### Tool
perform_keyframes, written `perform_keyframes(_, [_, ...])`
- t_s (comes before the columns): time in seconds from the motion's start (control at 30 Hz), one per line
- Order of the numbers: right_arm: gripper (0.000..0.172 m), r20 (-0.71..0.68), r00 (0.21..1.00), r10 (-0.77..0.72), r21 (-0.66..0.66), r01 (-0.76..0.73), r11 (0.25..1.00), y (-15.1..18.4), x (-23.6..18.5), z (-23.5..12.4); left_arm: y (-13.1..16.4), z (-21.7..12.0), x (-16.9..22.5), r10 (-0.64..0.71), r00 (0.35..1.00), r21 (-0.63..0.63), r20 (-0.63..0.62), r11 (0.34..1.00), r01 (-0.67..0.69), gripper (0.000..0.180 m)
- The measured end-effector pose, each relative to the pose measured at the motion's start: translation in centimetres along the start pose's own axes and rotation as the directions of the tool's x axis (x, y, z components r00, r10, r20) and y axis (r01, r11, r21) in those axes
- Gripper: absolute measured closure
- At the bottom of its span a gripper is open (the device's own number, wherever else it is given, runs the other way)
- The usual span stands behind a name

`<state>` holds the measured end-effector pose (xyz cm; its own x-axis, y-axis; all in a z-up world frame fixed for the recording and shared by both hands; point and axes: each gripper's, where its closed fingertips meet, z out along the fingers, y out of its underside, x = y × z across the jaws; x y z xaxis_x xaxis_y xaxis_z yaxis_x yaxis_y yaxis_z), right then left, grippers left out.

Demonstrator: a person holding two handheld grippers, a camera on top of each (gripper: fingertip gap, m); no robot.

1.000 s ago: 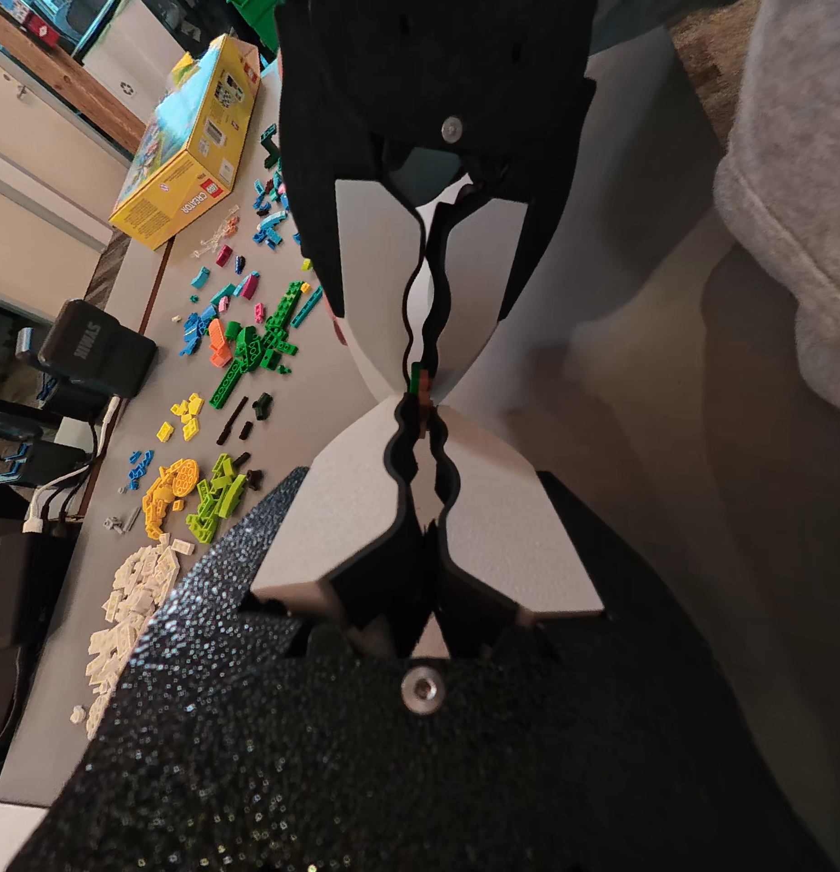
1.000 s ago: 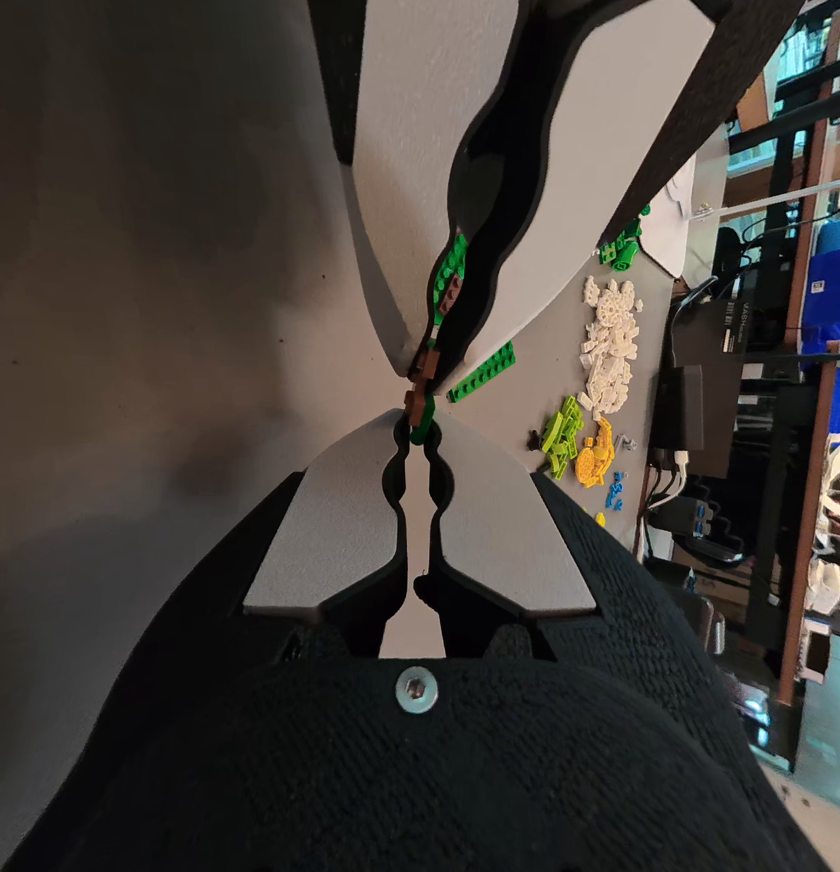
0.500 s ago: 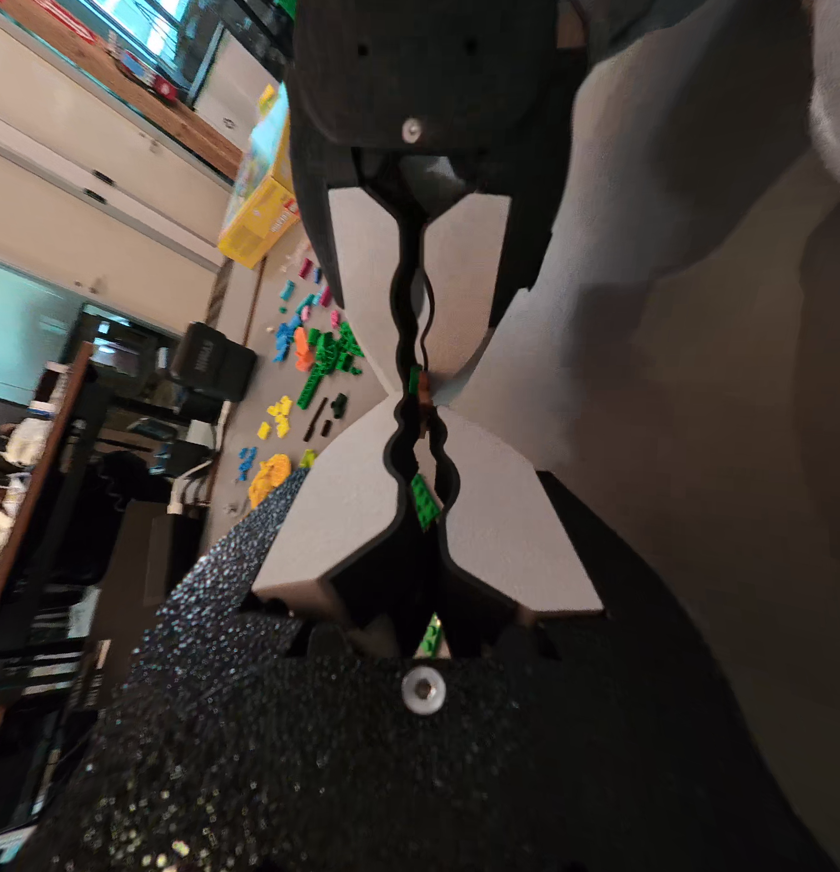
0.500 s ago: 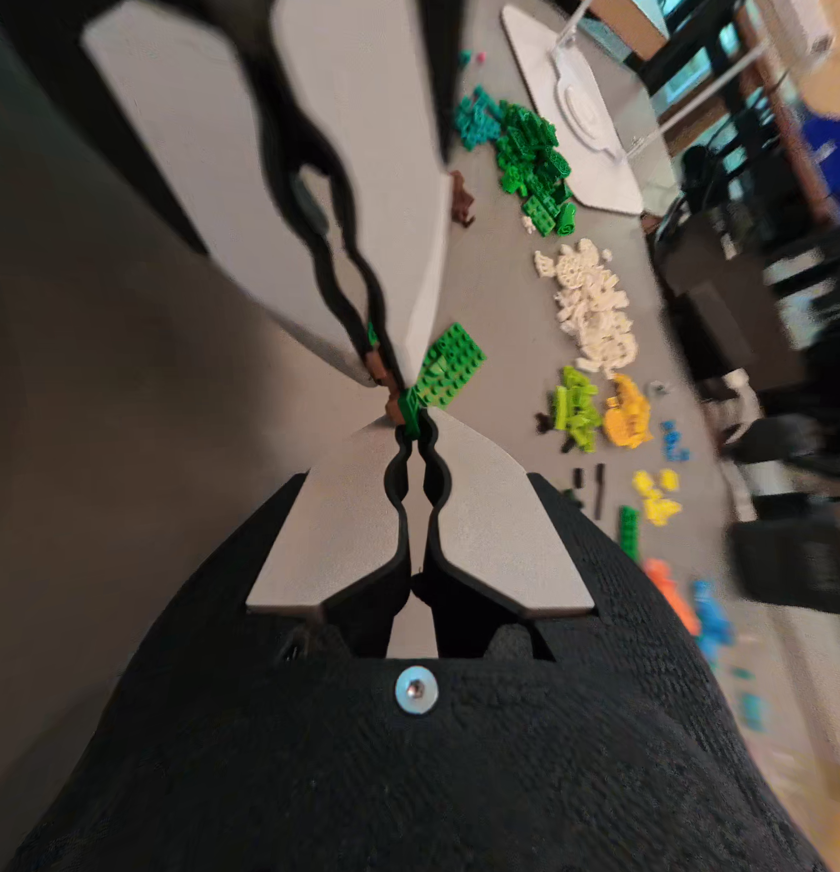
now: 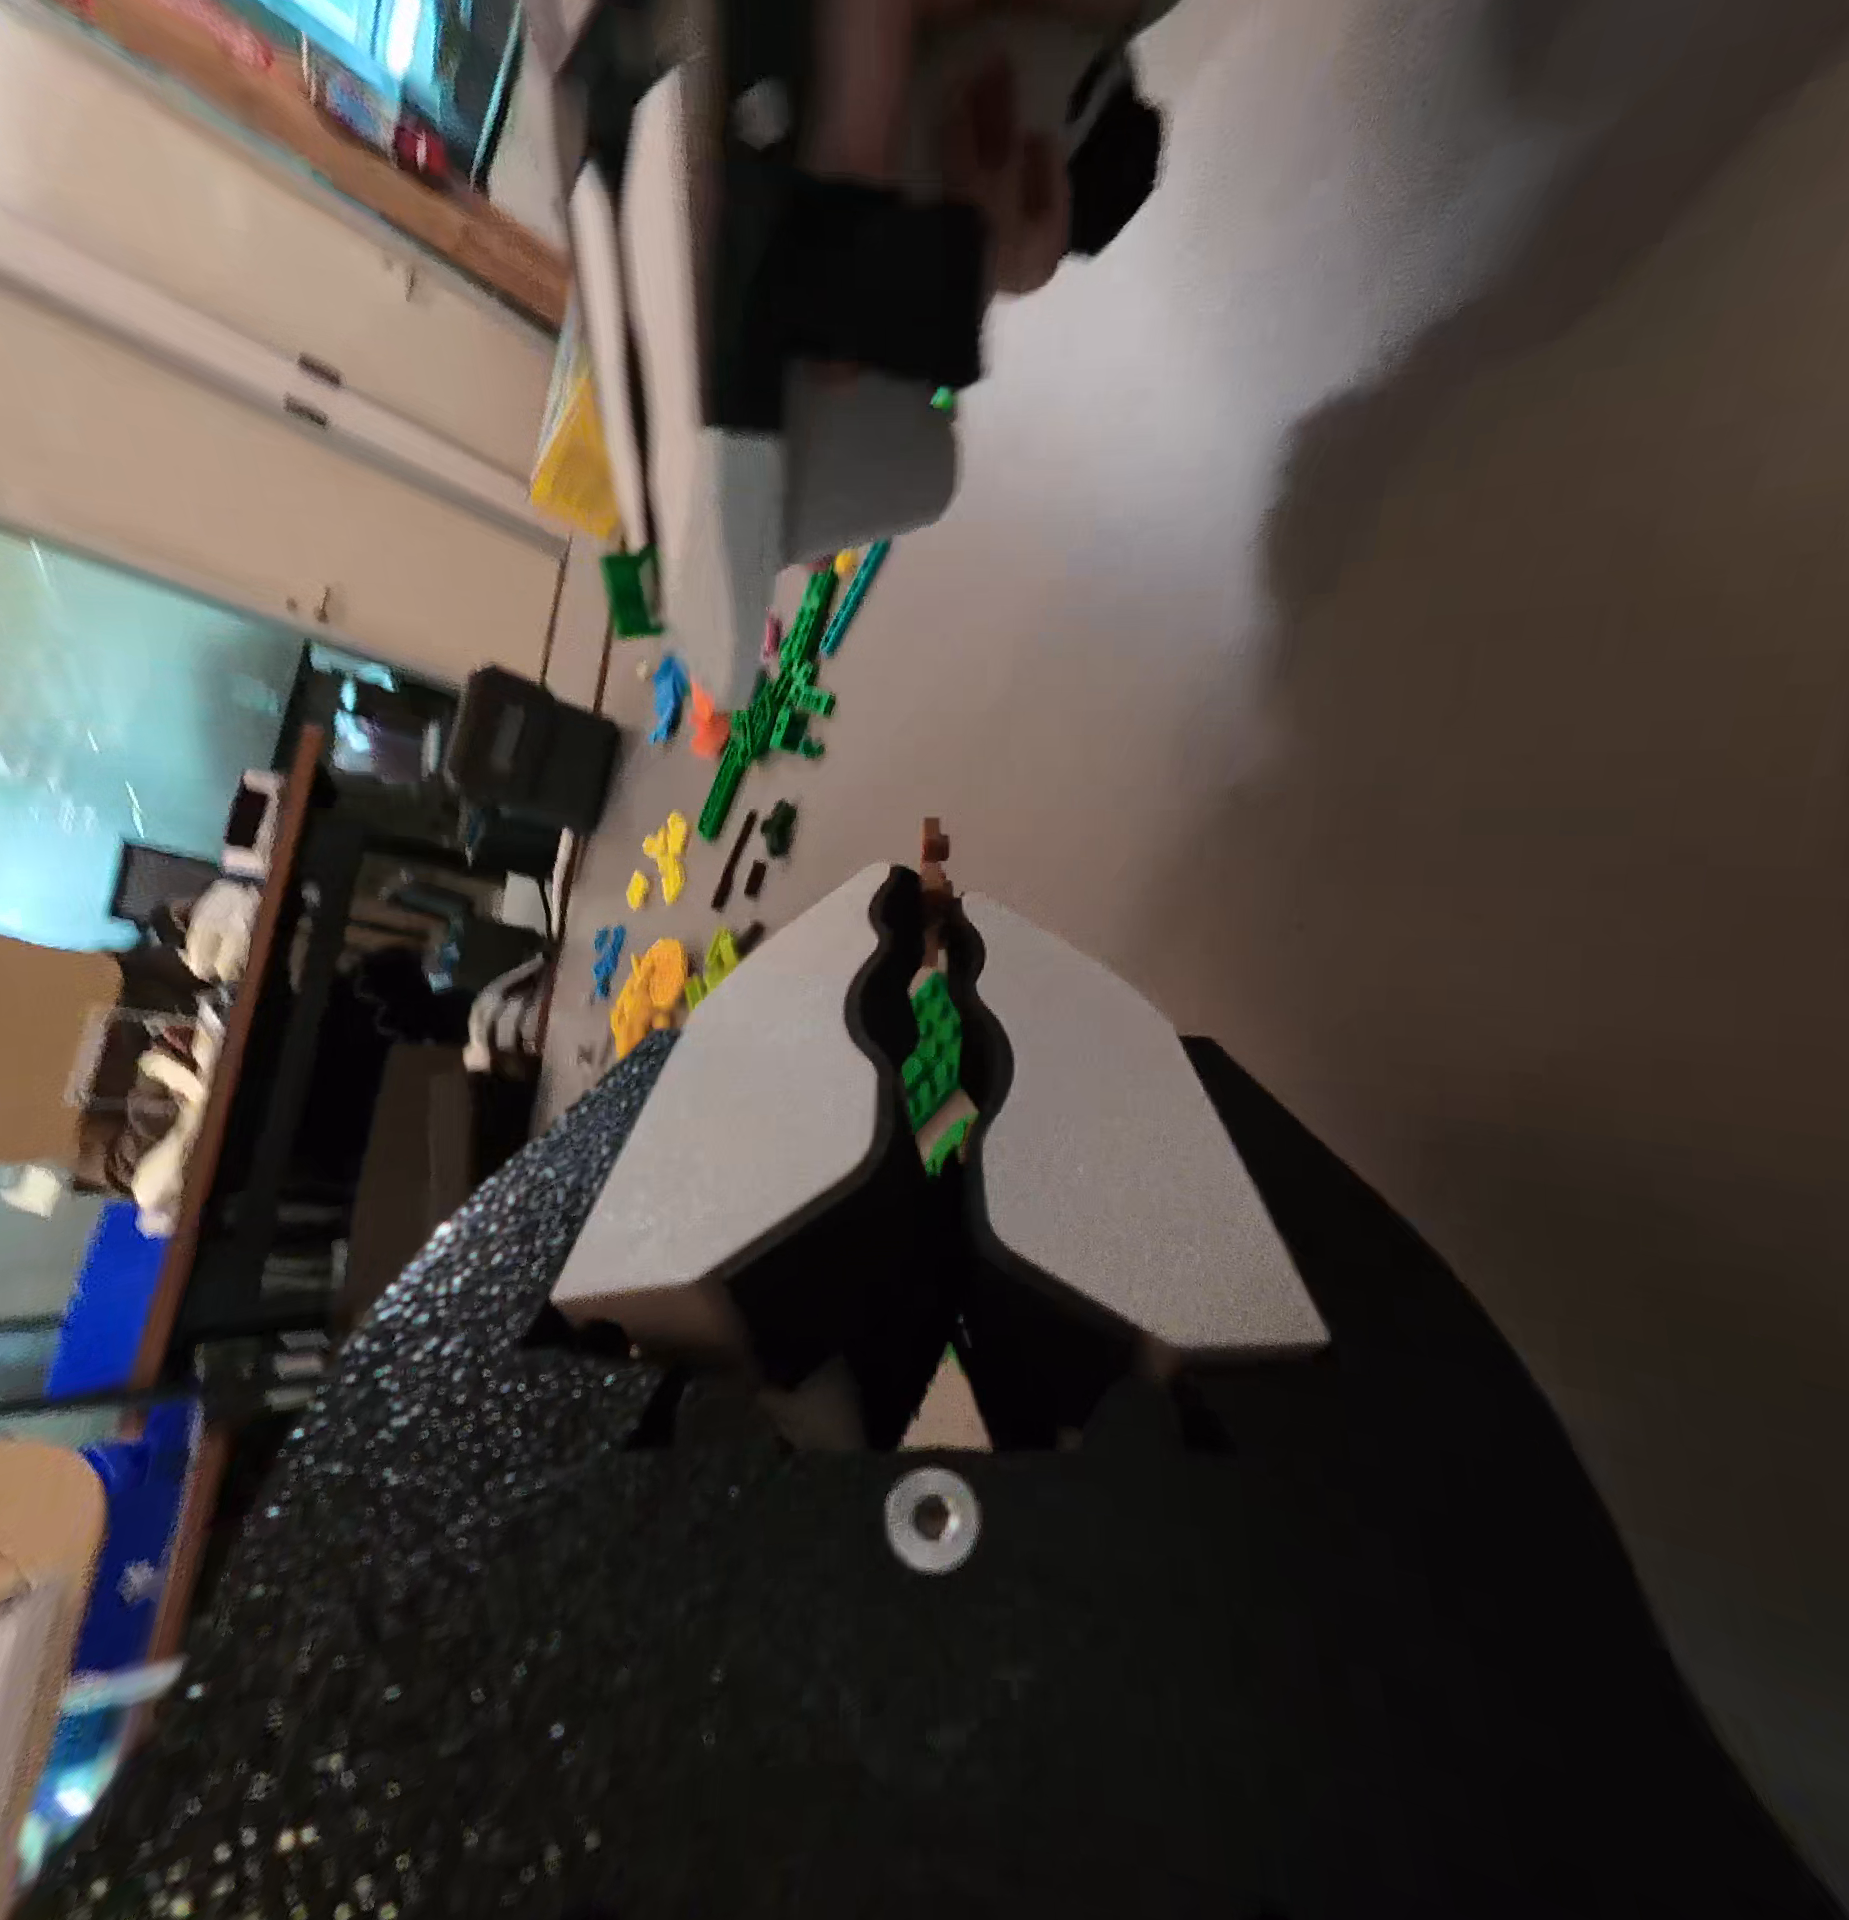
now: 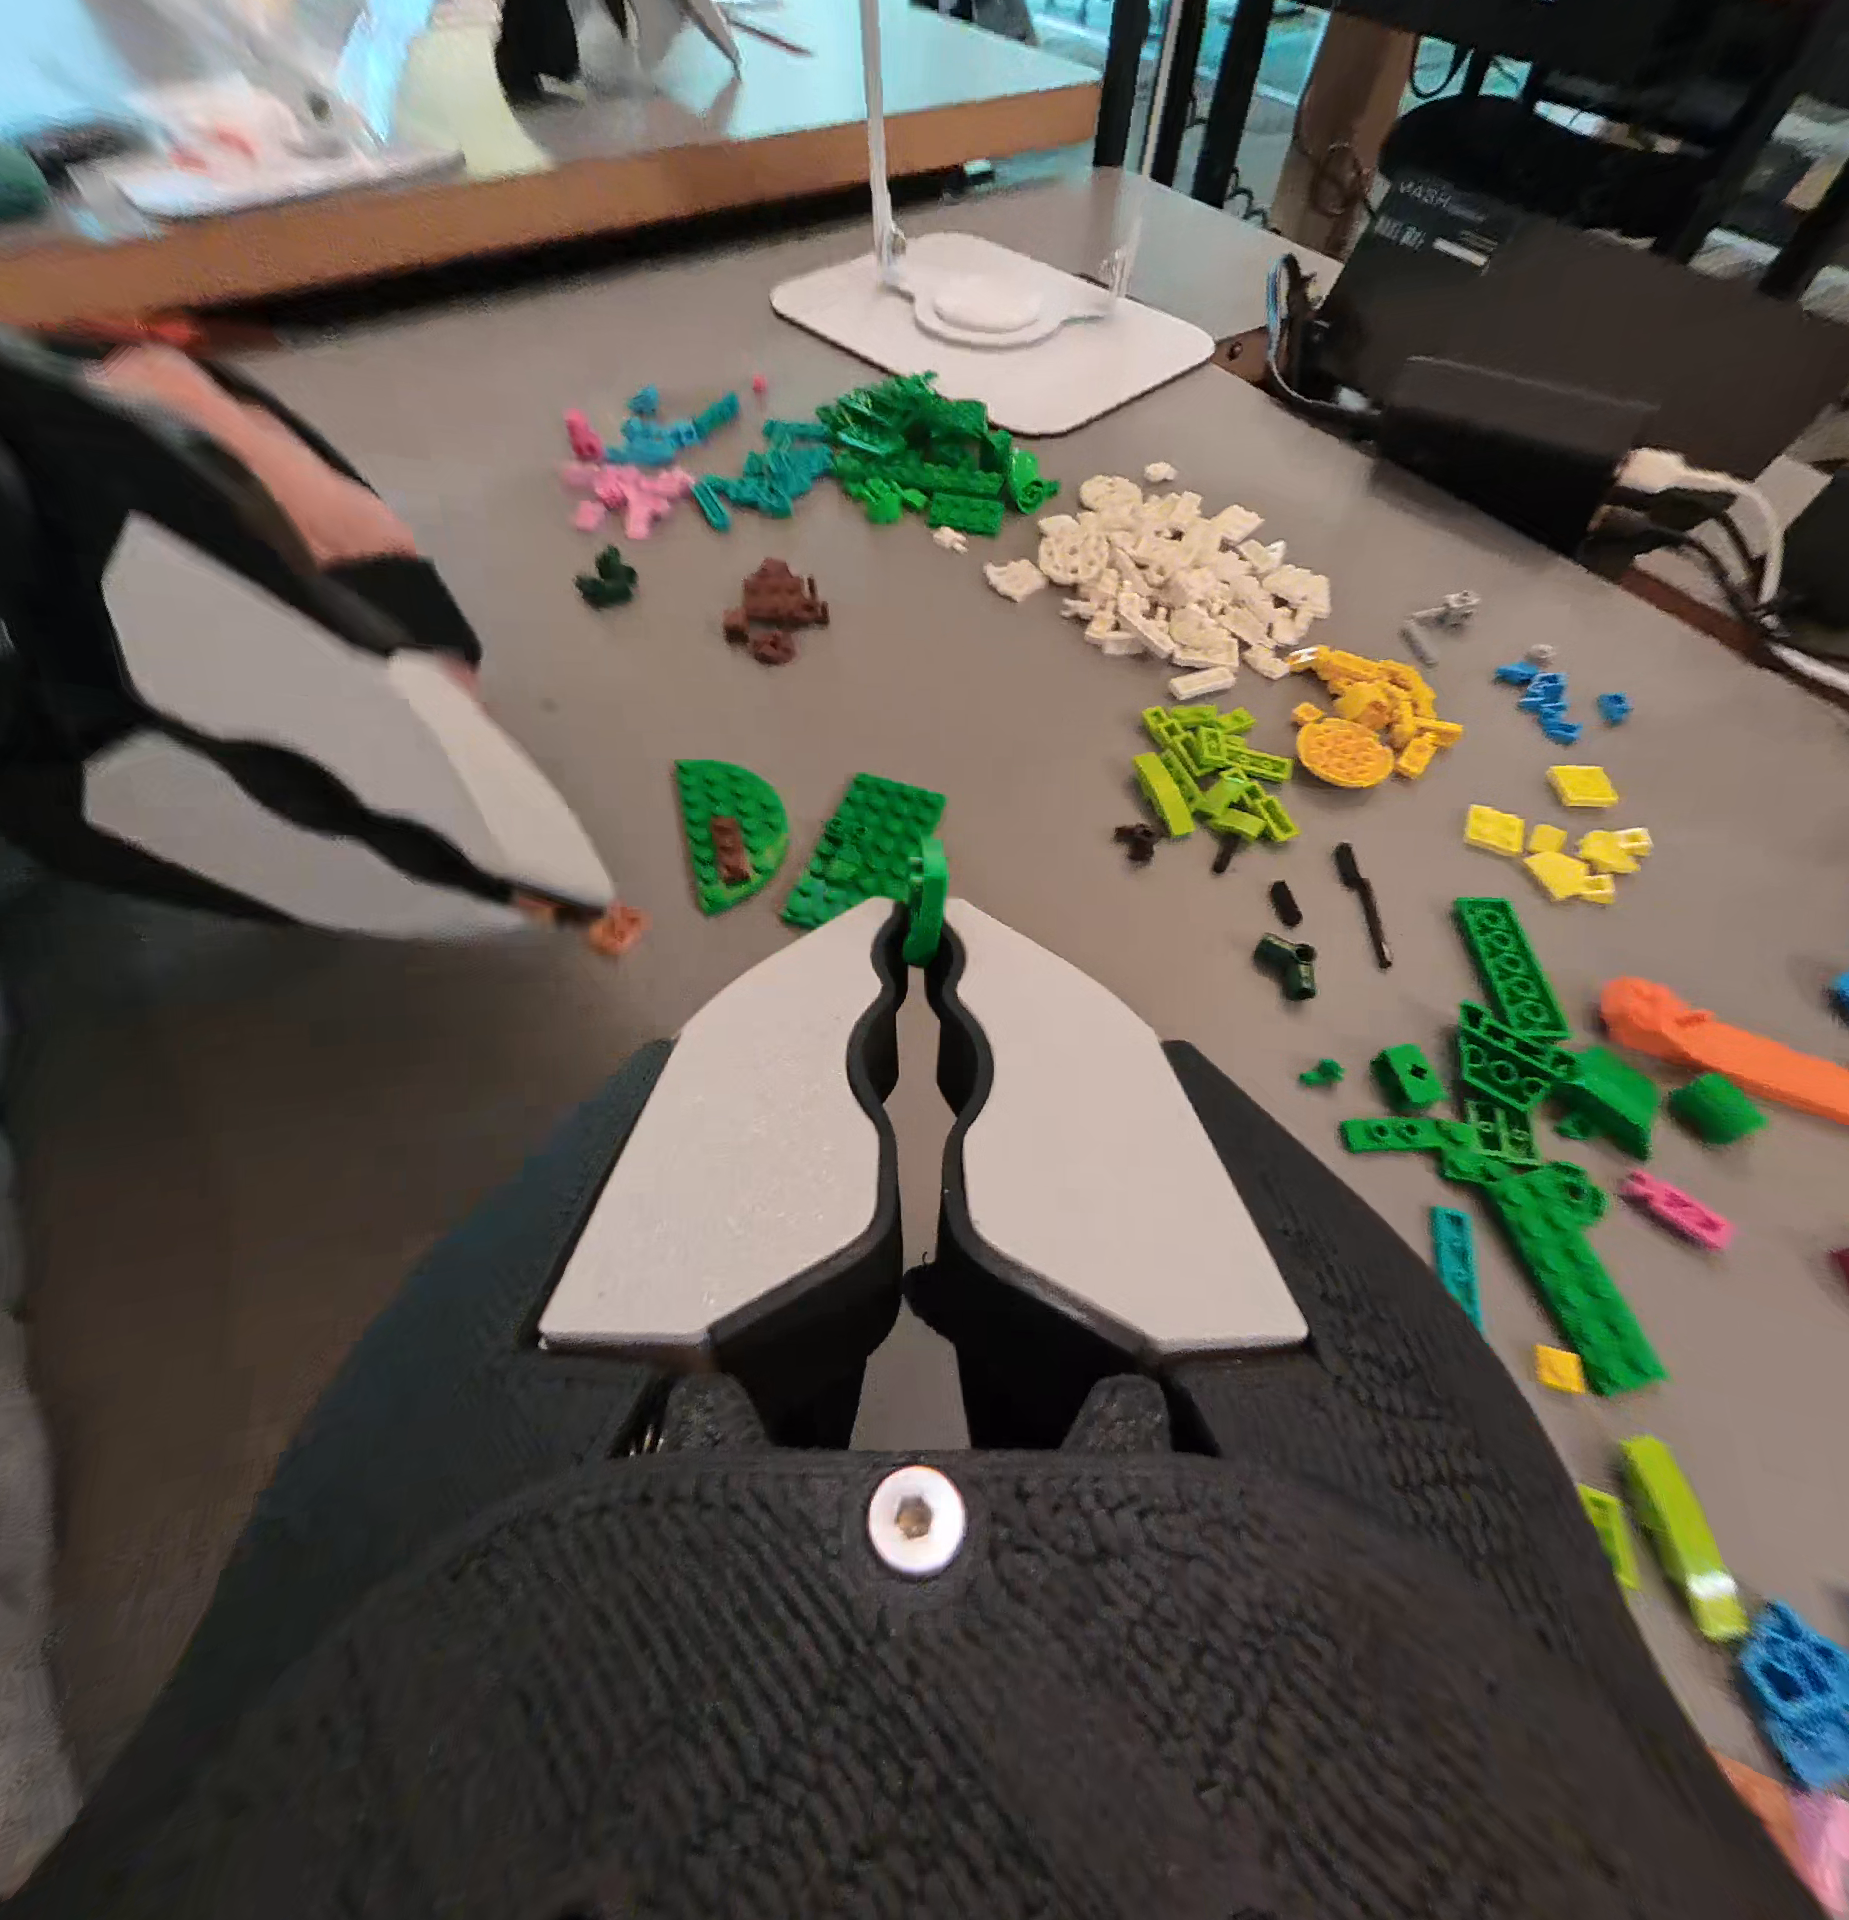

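Just in front of the green rectangular plate (image 6: 866,850), my right gripper (image 6: 922,923) clamps a green piece (image 6: 926,900), while my left gripper (image 5: 939,896) pinches a small brown piece (image 5: 936,854).

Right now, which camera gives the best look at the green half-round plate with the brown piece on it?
The right wrist view: the green half-round plate lies flat, sharp and unobstructed on the grey table. The left wrist view is blurred; I cannot pick it out there.

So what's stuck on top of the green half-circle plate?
A small brown brick sits on the studded top of the green half-circle plate, near its middle, lying flat on the table. Whatever is under the plate is covered.
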<state>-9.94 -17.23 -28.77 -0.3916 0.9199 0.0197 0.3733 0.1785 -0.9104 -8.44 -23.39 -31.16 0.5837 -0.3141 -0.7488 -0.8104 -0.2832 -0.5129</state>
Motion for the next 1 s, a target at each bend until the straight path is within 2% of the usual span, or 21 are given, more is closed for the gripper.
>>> perform_keyframes(0.03, [0.170, -0.021, 0.999, -0.042, -0.017, 0.041, 0.999, 0.4, 0.0, 0.2, 0.6, 0.1, -0.5, -0.053, 0.998, -0.019, 0.016, 0.998, 0.054, 0.172])
perform_keyframes(0.13, [0.169, -0.107, 0.978, -0.181, -0.029, 0.179, 0.984, 1.2, 0.5, 0.7, 1.8, 0.0, -2.2, -0.209, 0.972, -0.018, 0.105, 0.977, 0.212, 0.176])
perform_keyframes(0.2, [0.169, -0.191, 0.945, -0.267, -0.024, 0.267, 0.963, 1.5, 1.3, 1.1, 2.7, -0.4, -3.7, -0.317, 0.932, 0.011, 0.177, 0.947, 0.321, 0.176])
perform_keyframes(0.3, [0.169, -0.238, 0.919, -0.314, -0.035, 0.315, 0.948, 2.0, 1.7, 1.8, 4.4, -2.2, -6.8, -0.477, 0.815, 0.115, 0.328, 0.877, 0.467, 0.176])
perform_keyframes(0.37, [0.169, -0.253, 0.900, -0.356, -0.034, 0.359, 0.933, 1.8, 1.6, 2.3, 6.2, -4.3, -9.2, -0.581, 0.691, 0.216, 0.431, 0.810, 0.546, 0.176])
perform_keyframes(0.47, [0.169, -0.262, 0.841, -0.473, -0.059, 0.475, 0.878, 0.7, 1.8, 4.0, 10.6, -9.3, -12.6, -0.686, 0.443, 0.374, 0.578, 0.704, 0.604, 0.176])
perform_keyframes(0.53, [0.169, -0.227, 0.796, -0.561, -0.076, 0.559, 0.825, -0.5, 1.6, 6.3, 14.1, -12.8, -13.8, -0.702, 0.280, 0.438, 0.655, 0.655, 0.616, 0.176])
perform_keyframes(0.63, [0.169, -0.186, 0.714, -0.675, -0.068, 0.676, 0.733, -3.5, 1.2, 11.6, 18.2, -16.1, -13.9, -0.660, 0.137, 0.468, 0.739, 0.648, 0.600, 0.176])
perform_keyframes(0.67, [0.169, -0.181, 0.675, -0.715, -0.066, 0.717, 0.694, -4.7, 1.1, 13.6, 19.0, -16.5, -13.7, -0.666, 0.096, 0.483, 0.740, 0.625, 0.613, 0.176])
perform_keyframes(0.77, [0.168, -0.157, 0.547, -0.822, -0.087, 0.822, 0.563, -7.4, 1.1, 19.9, 19.2, -16.6, -13.5, -0.678, 0.082, 0.504, 0.730, 0.616, 0.606, 0.176])
perform_keyframes(0.87, [0.168, -0.104, 0.457, -0.883, -0.143, 0.872, 0.468, -8.5, 1.6, 25.2, 19.6, -16.2, -13.4, -0.645, 0.109, 0.457, 0.756, 0.640, 0.617, 0.176])
perform_keyframes(0.93, [0.162, -0.036, 0.464, -0.885, -0.166, 0.871, 0.463, -8.3, 1.7, 27.5, 19.8, -15.9, -13.3, -0.656, 0.112, 0.459, 0.747, 0.629, 0.627, 0.176])
perform_keyframes(1.0, [0.148, 0.047, 0.510, -0.859, -0.185, 0.849, 0.494, -7.6, 1.5, 28.9, 19.9, -15.7, -13.3, -0.668, 0.109, 0.467, 0.736, 0.618, 0.633, 0.176])
